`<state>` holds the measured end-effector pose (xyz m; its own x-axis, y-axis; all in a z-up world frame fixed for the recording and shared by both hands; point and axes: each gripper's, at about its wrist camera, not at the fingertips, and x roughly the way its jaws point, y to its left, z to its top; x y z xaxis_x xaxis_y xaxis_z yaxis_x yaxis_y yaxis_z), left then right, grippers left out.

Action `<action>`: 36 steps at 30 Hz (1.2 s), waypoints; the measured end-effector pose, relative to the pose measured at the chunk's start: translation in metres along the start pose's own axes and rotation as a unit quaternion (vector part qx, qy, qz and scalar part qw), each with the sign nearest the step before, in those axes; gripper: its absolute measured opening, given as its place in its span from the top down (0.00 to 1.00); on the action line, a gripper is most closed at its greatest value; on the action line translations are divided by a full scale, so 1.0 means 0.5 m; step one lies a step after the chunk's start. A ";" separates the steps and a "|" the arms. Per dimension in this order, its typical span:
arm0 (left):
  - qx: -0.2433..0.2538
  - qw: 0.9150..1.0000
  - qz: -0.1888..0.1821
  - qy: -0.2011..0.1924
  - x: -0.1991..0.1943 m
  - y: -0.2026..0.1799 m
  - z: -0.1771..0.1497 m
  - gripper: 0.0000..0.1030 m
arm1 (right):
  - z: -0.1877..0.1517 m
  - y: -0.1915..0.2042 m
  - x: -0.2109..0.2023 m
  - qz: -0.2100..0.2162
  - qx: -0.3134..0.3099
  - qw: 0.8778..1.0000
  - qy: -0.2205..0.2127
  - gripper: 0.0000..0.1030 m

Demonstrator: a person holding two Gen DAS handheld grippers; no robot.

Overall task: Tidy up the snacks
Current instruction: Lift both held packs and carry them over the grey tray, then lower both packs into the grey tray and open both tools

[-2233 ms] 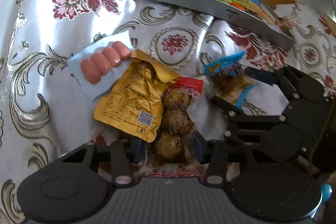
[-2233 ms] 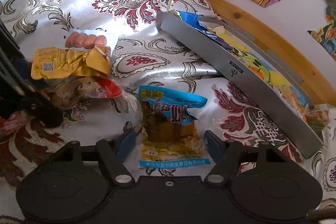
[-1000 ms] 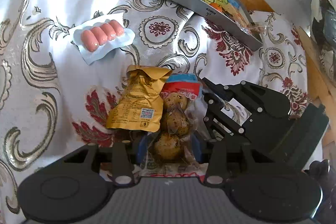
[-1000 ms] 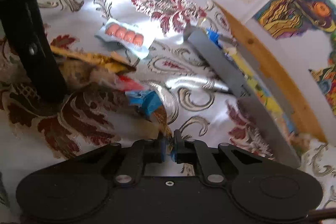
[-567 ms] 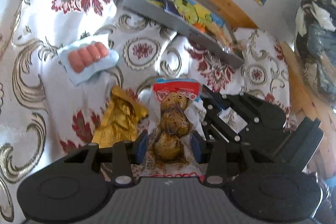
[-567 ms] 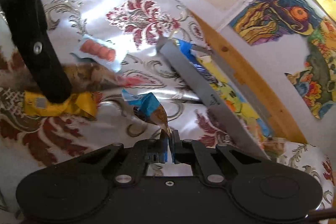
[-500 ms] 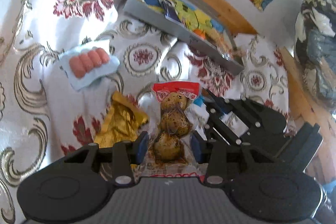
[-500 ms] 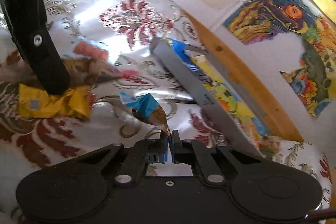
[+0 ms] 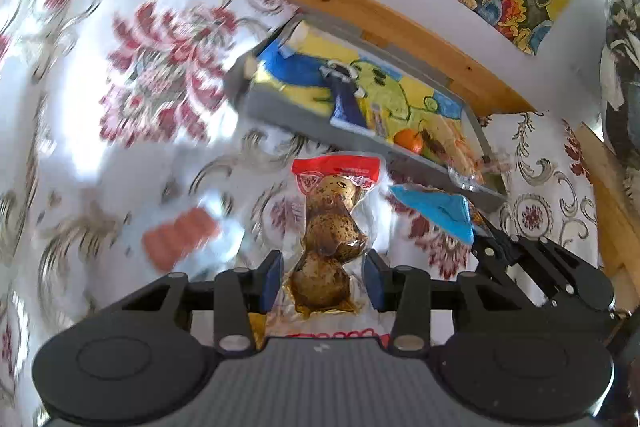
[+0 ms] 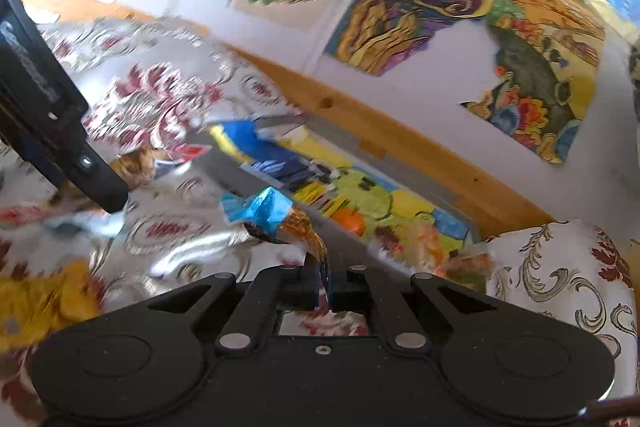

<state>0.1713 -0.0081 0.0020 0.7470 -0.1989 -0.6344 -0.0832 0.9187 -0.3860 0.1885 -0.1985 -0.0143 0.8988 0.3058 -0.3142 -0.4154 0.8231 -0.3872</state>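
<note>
While our left gripper [image 9: 323,277] pinches the egg pack [image 9: 330,227] and our right gripper [image 10: 322,281] the blue packet [image 10: 276,217], both aloft, we judge the carry underway: next, the grey tray [image 9: 360,143] by the table's far edge.

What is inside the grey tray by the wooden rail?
The grey tray holds a colourful cartoon sheet, a dark blue packet and clear wrappers at its right end. Its near wall hides the front strip of the floor.
</note>
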 end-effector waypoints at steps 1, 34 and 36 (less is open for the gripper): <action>0.003 1.000 0.002 -0.002 0.006 -0.009 0.014 0.55 | 0.003 -0.008 0.005 -0.004 0.007 1.000 -0.005 0.98; 0.073 0.992 0.097 -0.040 0.310 -0.193 0.272 0.54 | 0.003 -0.168 0.249 -0.082 0.107 0.991 0.013 0.77; 0.078 0.991 0.102 -0.040 0.321 -0.196 0.271 0.53 | 0.002 -0.167 0.249 -0.082 0.101 0.991 0.019 0.65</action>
<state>0.3890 -0.0841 0.0288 0.7750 0.0190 -0.6317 -0.1402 0.9798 -0.1425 0.3353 -0.2287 -0.0200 0.9441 0.1450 -0.2960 -0.2247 0.9402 -0.2561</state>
